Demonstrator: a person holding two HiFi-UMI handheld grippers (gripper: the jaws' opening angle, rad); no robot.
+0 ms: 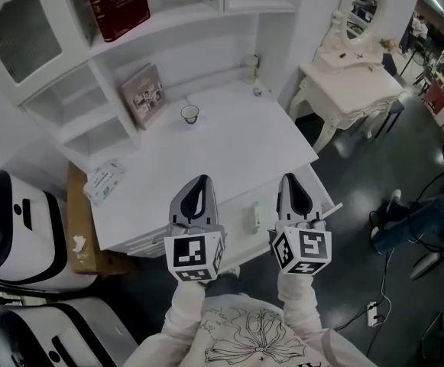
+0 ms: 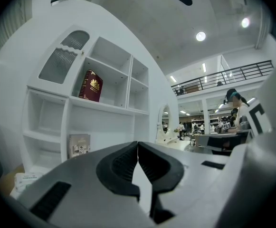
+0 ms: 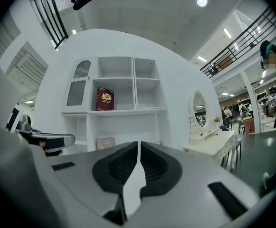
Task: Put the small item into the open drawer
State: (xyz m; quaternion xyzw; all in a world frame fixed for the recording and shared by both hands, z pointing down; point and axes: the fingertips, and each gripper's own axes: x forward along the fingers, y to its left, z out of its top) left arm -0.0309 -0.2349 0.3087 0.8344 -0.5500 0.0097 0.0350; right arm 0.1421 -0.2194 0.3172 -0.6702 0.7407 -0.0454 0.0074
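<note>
A small pale green tube [image 1: 253, 218] lies in the open white drawer [image 1: 241, 245] at the front of the white desk [image 1: 229, 147]. My left gripper [image 1: 199, 180] hovers over the desk's front edge, just left of the tube, with its jaws shut and nothing in them. To the tube's right, my right gripper [image 1: 290, 177] is level with it, also shut and empty. In the left gripper view the left gripper [image 2: 138, 144] has its dark pads pressed together, and the right gripper [image 3: 138, 144] looks the same in the right gripper view. Both point at the shelf unit.
On the desk stand a cup [image 1: 189, 113], a leaning picture book [image 1: 144, 94] and a tissue pack [image 1: 104, 179]. A red book [image 1: 116, 2] sits on a shelf. A dressing table [image 1: 351, 79] stands to the right, a cardboard box [image 1: 80, 239] to the left. A person [image 1: 424, 212] is at far right.
</note>
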